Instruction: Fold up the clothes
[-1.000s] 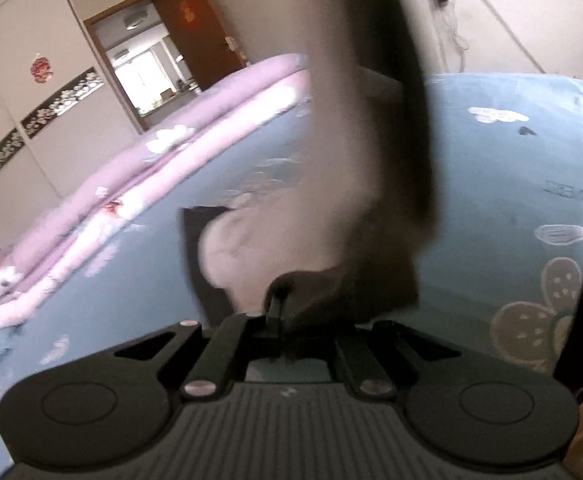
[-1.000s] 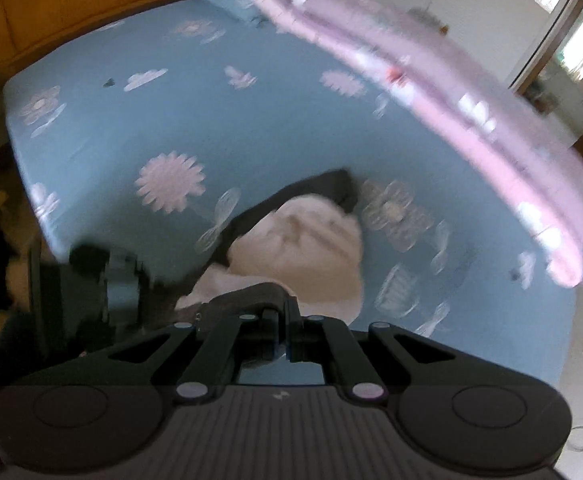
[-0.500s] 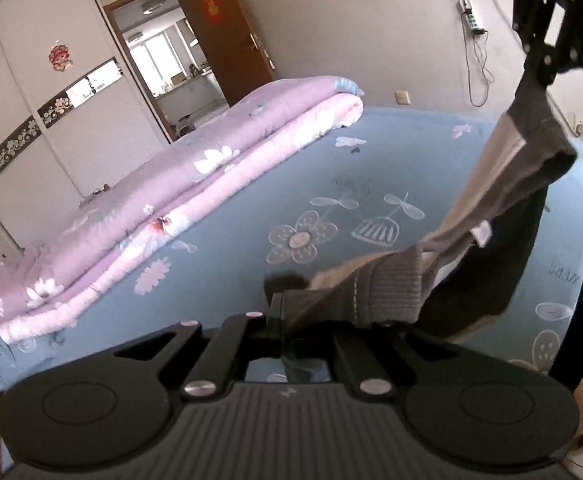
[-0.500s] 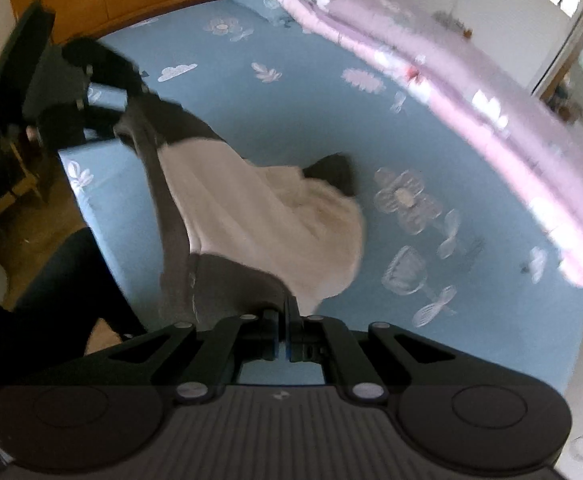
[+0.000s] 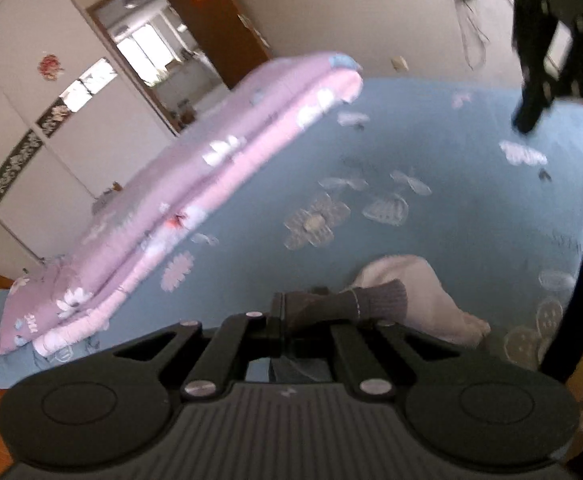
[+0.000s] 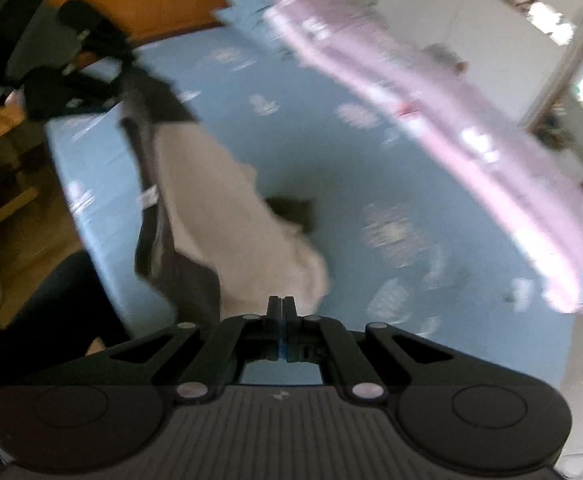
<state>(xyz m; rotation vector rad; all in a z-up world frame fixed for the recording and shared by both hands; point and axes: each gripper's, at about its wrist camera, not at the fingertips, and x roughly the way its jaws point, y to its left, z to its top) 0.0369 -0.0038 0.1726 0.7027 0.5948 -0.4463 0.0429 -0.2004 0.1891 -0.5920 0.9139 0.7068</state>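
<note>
At the bottom centre of the left wrist view, the left gripper (image 5: 287, 316) pinches the grey ribbed cuff of a garment (image 5: 415, 296) lying on the blue bed sheet (image 5: 471, 140). The right gripper (image 6: 281, 308) has its fingers pressed together, seemingly empty, though blur hampers certainty. A folded pink quilt (image 5: 195, 192) lies in the left half of the frame.

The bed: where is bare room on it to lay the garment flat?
The blue sheet is bare between the pink quilt and the garment, out to the far edge. The quilt fills the wardrobe side; the near edge is crowded by the garment and the left gripper.
</note>
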